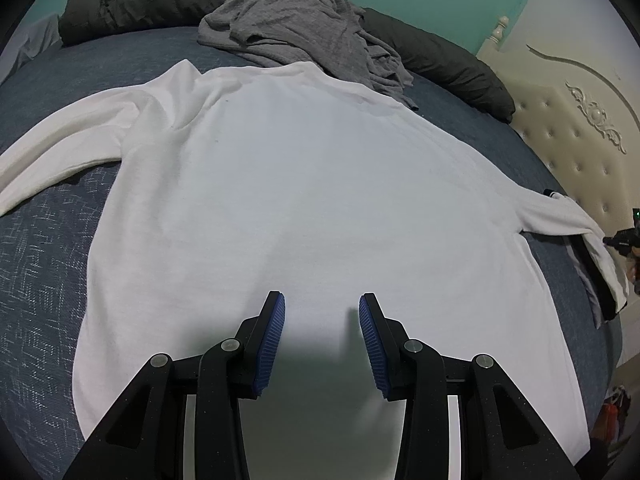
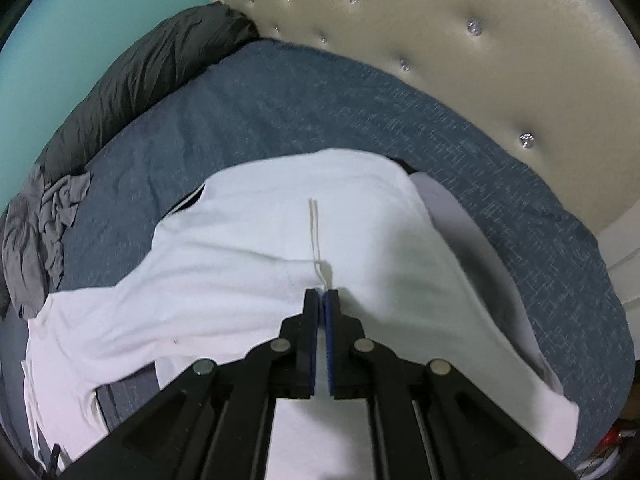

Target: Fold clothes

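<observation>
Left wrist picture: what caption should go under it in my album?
Open left gripper above a white long-sleeved shirt spread on the blue bed.

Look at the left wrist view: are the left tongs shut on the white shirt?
No. The left tongs stand open above the white shirt, with a clear gap between their blue pads.

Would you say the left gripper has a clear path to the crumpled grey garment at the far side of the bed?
Probably yes: the left gripper is open and holds nothing, and only the flat white shirt lies between it and the grey garment.
</observation>
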A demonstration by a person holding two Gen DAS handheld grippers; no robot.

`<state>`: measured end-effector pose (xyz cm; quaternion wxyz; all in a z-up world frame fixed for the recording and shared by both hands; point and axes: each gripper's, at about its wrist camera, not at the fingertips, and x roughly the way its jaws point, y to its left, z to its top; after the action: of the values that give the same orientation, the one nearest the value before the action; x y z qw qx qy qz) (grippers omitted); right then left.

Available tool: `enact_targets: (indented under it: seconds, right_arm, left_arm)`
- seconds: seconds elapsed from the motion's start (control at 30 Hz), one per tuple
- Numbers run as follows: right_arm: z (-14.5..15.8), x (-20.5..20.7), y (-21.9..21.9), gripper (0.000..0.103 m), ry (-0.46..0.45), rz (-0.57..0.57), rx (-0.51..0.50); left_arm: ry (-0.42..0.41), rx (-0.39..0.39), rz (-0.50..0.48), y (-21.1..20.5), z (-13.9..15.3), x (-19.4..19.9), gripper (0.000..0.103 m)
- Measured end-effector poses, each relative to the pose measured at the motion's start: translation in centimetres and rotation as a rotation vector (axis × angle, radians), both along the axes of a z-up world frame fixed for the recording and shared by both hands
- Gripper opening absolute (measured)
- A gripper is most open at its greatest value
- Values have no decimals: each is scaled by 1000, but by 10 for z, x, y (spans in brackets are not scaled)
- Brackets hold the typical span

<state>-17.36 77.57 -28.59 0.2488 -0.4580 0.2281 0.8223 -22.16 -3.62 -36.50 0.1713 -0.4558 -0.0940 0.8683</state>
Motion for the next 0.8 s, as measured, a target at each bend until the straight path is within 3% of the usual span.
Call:
enact_targets:
  seconds: [0.07,0.2,0.53,0.6,0.63,0.7,0.8]
  right_arm:
    - [6,1,2,7,24,-13,21]
    - [20,-6,4,46,97,-12,31]
    - [-9,-47,3,49,-39,42,93]
    - [-11,-49,3,42,-45,50,113]
    - [-11,-49,3,26,-42,53,121]
    - [-12,-50,2,9,-45,57,136]
    - [-10,-51,-2,3,-51,72,183]
  left_arm:
    - [0,-3,0,1,0,0,42]
    - [2,-11,-5,4,-1,0,42]
    - [7,-30,-5,5,-4,-1,42]
    - [8,-29,-1,5,-4,-1,42]
    - [7,-29,-1,5,-4,-1,42]
    - [6,-32,-2,6,-5,-1,42]
    - [7,-36,-4,6,-6,-1,42]
